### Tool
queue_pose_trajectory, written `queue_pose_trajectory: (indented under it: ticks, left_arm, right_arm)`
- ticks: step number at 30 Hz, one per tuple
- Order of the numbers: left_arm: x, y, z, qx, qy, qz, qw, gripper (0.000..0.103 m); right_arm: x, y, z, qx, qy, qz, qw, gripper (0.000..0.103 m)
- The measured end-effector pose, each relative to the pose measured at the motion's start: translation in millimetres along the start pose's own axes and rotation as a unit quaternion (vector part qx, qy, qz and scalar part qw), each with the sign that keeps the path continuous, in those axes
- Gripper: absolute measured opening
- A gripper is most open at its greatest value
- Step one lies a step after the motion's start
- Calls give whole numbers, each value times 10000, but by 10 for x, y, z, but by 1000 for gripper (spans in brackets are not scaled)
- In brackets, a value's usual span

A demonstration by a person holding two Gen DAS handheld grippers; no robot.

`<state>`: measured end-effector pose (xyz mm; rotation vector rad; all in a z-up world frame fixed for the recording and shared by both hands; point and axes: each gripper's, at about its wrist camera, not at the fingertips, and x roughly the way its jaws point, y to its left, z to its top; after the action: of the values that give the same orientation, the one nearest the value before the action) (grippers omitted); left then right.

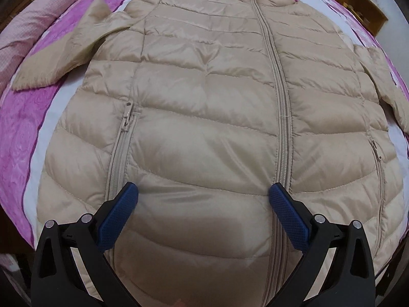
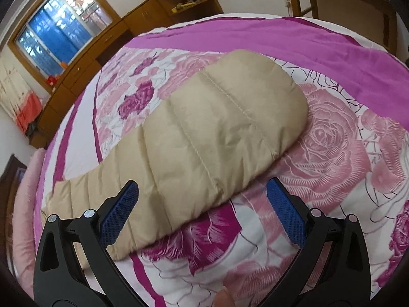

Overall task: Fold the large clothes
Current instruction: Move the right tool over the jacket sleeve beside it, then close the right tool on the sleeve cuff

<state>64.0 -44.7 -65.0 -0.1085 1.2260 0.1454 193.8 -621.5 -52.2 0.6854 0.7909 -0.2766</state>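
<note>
A beige quilted puffer jacket (image 1: 204,97) lies flat and zipped, front up, on the bed, collar at the far end. Its left sleeve (image 1: 64,58) spreads out to the left; the right sleeve (image 1: 383,81) lies along the right side. My left gripper (image 1: 203,194) is open and empty, hovering over the jacket's lower front near the hem, its jaws on either side of the panel left of the main zipper. In the right wrist view a beige sleeve (image 2: 209,138) lies across the floral sheet. My right gripper (image 2: 202,194) is open and empty just above the sleeve's near edge.
The bed is covered by a pink and magenta rose-print sheet (image 2: 332,140). A pink blanket (image 1: 30,25) lies along the left edge. A wooden cabinet (image 2: 107,35) and a window (image 2: 56,25) stand beyond the bed, and a wooden frame (image 2: 340,2) at the far right.
</note>
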Motion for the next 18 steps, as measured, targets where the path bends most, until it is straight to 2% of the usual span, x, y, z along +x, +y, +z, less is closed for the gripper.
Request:
queue_pose_trajectory:
  ticks: [7,9,10,11,12,14,16,18]
  left_arm:
    - [29,-23,-67,-1,-94,-8,10000,98]
    - [38,-15,-59,-11,-80,-48,10000,98]
    - [44,12,-67,-5,-88,-56,9999,98]
    - [49,15,-63,15,-101,-49,9999,98]
    - [47,15,-61,50,-117,-34,9999,98]
    - [20,28,-46,103,-124,-36,9999,98]
    - [-22,17,-51,126,-116,-77,9998,98]
    - [-45,30,-43,114,-91,-143,9998,98]
  right_arm:
    - [126,-70,22,153,67,18,9999,100]
    - [99,-11,17,78,59,12,10000,95]
    - [90,23,16,-16,38,26,10000,79]
    - [70,49,9,-93,3,14,10000,59]
    - [76,55,7,-107,17,8,9999,51]
    - [73,-3,-1,56,100,239,9996,27]
    - [36,-38,-24,181,121,497,9985,14]
    - [-60,-1,-57,75,19,609,9981,9]
